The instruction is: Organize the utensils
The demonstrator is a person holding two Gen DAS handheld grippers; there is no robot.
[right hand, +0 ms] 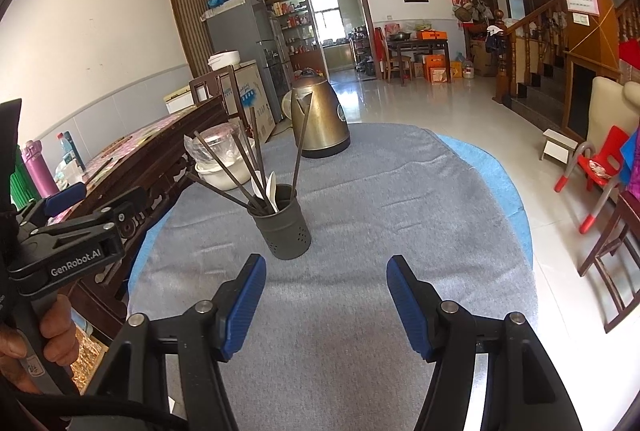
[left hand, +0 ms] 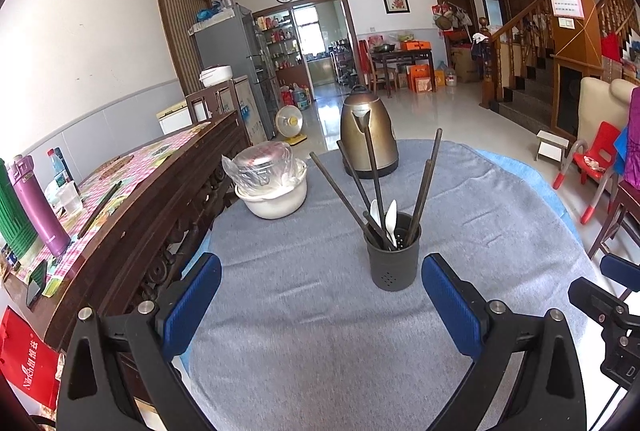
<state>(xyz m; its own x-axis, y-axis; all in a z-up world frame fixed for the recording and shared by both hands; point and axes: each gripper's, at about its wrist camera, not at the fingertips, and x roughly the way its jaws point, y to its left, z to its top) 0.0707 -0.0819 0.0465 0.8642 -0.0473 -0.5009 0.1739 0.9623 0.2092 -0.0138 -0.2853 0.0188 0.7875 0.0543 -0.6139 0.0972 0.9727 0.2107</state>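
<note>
On the table [left hand: 304, 331], covered with a grey cloth, a dark perforated utensil holder [left hand: 393, 255] stands upright near the middle. It contains several dark chopsticks [left hand: 376, 175] leaning outward and two white spoons [left hand: 387, 221]. Behind it stand a bronze kettle [left hand: 369, 133] and a white bowl [left hand: 272, 197] with a plastic-wrapped container on top. Left gripper [left hand: 320, 295]: fingers spread wide, nothing between them, holder just ahead. Right gripper [right hand: 326, 295]: fingers likewise apart and empty, holder ahead to its left. A hand [right hand: 40, 339] grips the left device's handle.
</note>
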